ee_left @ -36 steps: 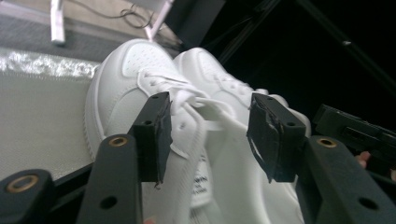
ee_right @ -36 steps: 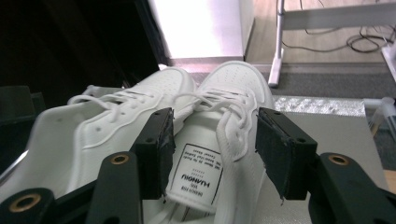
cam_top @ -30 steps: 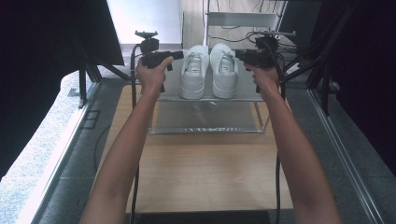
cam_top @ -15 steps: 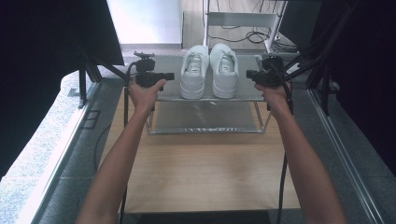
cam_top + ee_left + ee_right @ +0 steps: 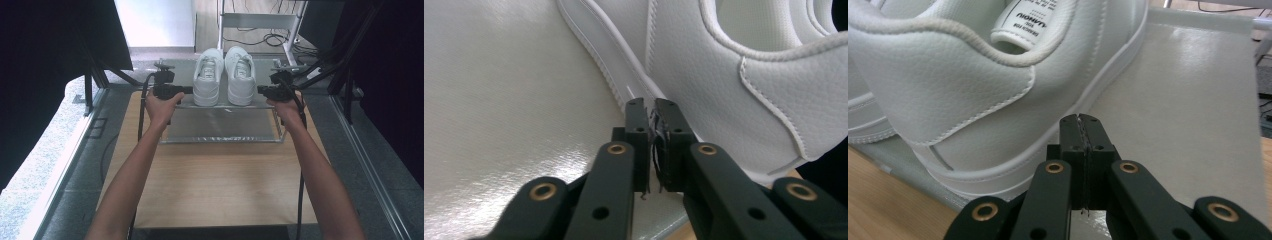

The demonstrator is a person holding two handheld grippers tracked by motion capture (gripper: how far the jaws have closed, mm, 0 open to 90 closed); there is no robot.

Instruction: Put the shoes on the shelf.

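A pair of white shoes stands side by side on the top tier of a grey rack (image 5: pixel 225 125) at the far end of the wooden surface (image 5: pixel 220 185). The left shoe (image 5: pixel 207 75) and right shoe (image 5: pixel 240 74) touch along their inner sides, toes pointing away from the person. The left hand-held gripper (image 5: pixel 187 90) sits just beside the left shoe's outer heel, jaws pinched together on nothing; the right hand-held gripper (image 5: pixel 262 91) mirrors it at the right shoe, jaws likewise closed and empty. The step looks like lining up on the shoes before a grasp. Each gripper would next need to open and take a heel collar or side wall. The rack's lower tier appears bare.
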